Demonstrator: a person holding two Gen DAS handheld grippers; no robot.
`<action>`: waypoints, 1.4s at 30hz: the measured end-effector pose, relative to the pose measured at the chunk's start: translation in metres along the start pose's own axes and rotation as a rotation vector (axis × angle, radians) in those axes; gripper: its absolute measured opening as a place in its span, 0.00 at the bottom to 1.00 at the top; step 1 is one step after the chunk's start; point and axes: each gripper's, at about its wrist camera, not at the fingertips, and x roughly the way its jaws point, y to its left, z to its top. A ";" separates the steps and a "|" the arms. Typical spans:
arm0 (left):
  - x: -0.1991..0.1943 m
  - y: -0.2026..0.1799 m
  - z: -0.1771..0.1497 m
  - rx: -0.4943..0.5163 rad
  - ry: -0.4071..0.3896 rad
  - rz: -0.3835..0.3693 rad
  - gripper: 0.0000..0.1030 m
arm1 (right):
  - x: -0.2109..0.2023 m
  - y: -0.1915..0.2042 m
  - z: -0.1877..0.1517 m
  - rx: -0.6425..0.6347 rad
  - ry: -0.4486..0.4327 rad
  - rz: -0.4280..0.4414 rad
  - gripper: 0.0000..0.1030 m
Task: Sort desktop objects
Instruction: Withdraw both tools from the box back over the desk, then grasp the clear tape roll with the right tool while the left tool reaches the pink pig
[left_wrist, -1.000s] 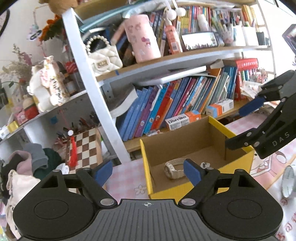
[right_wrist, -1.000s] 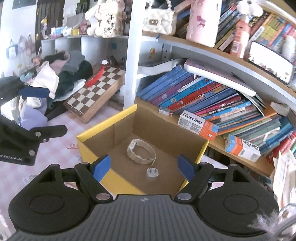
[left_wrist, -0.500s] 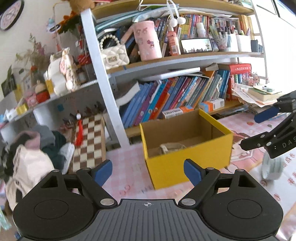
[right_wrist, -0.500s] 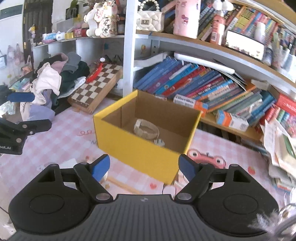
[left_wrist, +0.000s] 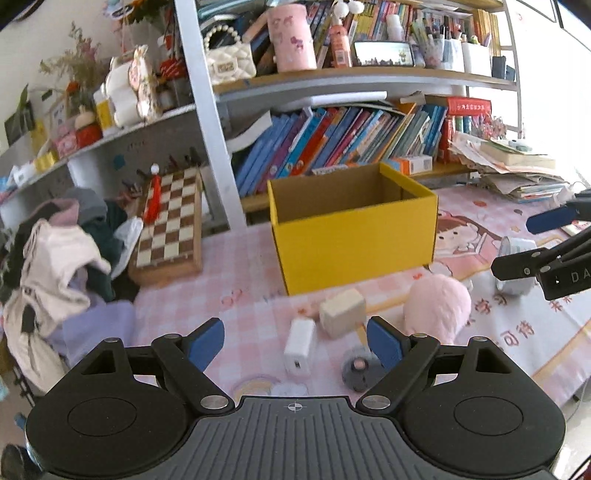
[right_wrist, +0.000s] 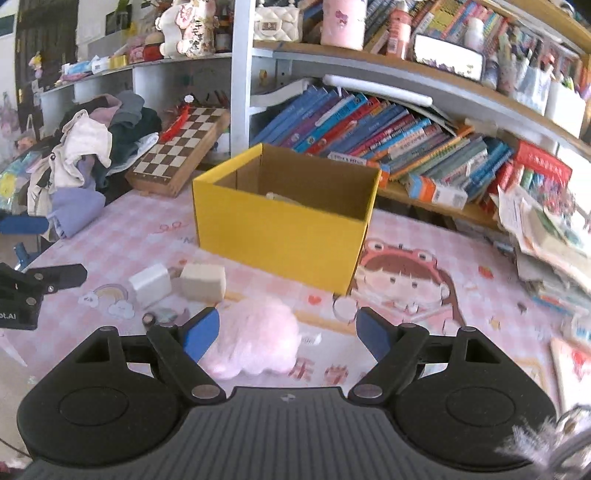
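Observation:
A yellow cardboard box (left_wrist: 354, 236) (right_wrist: 280, 236) stands open on the pink checked table cover, with a pale watch barely showing inside in the right wrist view. In front of it lie a white charger (left_wrist: 299, 347) (right_wrist: 149, 284), a beige block (left_wrist: 341, 312) (right_wrist: 203, 282), a pink fluffy toy (left_wrist: 437, 306) (right_wrist: 255, 336) and a small grey round thing (left_wrist: 356, 369). My left gripper (left_wrist: 295, 341) is open and empty above the charger. My right gripper (right_wrist: 284, 332) is open and empty above the pink toy.
A bookshelf full of books (left_wrist: 332, 136) stands behind the box. A chessboard (left_wrist: 170, 221) leans at the left next to a heap of clothes (left_wrist: 62, 258). A stack of papers (right_wrist: 546, 236) lies at the right. A small metal cup (left_wrist: 517, 254) lies by the right gripper.
Both grippers have pulled back and away from the box. The loose things on the table in front of it have come into view. Both stay open.

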 end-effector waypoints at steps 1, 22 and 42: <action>0.000 0.000 -0.003 -0.002 0.005 -0.004 0.84 | -0.001 0.002 -0.004 0.007 0.002 -0.007 0.78; 0.007 -0.025 -0.027 0.016 0.056 -0.076 0.84 | 0.002 0.023 -0.043 0.078 0.102 -0.031 0.80; 0.032 -0.055 -0.020 0.088 0.080 -0.170 0.84 | 0.013 -0.011 -0.044 0.155 0.131 -0.110 0.79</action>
